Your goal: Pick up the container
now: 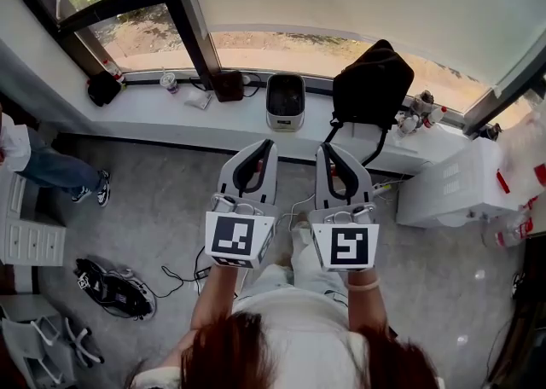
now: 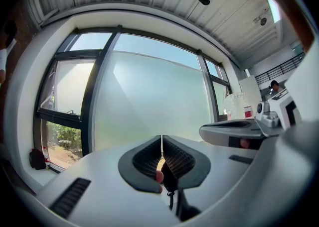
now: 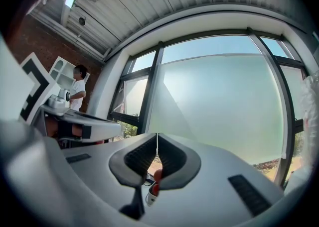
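A small white container (image 1: 285, 102) with a dark inside stands on the window sill (image 1: 153, 110), straight ahead of both grippers. My left gripper (image 1: 265, 146) is held over the floor in front of the sill, its jaws shut with nothing between them. Beside it my right gripper (image 1: 327, 149) is also shut and empty. In the left gripper view the left gripper (image 2: 162, 139) points up at the window glass. The right gripper (image 3: 157, 137) likewise faces the window in its own view. The container does not show in either gripper view.
A black bag (image 1: 373, 84) sits on the sill right of the container, with a small cup (image 1: 169, 82) to the left. A white box (image 1: 465, 182) stands at the right. Shoes (image 1: 115, 289) and a cable (image 1: 175, 276) lie on the floor. A person's leg (image 1: 60, 170) is at left.
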A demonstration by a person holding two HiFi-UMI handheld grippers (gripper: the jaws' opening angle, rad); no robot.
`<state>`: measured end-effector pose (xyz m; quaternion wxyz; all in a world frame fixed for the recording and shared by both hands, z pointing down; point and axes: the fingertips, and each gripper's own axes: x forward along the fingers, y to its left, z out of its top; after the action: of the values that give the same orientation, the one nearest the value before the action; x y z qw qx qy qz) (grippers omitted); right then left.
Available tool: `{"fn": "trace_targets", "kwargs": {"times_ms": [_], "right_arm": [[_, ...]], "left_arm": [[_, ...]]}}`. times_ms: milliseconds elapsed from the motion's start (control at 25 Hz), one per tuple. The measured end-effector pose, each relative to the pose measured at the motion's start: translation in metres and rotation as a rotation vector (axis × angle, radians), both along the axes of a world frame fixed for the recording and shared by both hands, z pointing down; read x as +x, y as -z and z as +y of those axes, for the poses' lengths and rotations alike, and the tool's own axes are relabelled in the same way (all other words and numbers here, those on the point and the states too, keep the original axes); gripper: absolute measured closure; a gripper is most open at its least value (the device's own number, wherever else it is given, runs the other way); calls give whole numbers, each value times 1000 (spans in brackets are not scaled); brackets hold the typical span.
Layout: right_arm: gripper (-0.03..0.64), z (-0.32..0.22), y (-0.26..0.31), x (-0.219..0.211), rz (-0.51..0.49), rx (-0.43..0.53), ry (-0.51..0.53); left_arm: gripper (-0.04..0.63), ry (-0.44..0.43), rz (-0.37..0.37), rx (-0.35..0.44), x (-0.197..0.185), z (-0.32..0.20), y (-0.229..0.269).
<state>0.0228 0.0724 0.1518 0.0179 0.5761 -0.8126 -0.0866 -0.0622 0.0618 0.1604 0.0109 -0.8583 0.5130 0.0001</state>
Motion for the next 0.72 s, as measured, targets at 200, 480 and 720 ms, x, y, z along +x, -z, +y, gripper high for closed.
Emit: {"fn": "trace_targets", "kwargs": {"times_ms": [200,480,720], "right_arm": [[592,-46,-11,4,4,6,17],[592,-124,-31,11,6,12,54],[592,-173,-61,8,50,-6,78]], "left_arm": [[577,15,-1,-12,0,-47,-12],[577,54,-6,-16,8,-121,-34],[577,93,-10,-40,2,-169,-64]]}}
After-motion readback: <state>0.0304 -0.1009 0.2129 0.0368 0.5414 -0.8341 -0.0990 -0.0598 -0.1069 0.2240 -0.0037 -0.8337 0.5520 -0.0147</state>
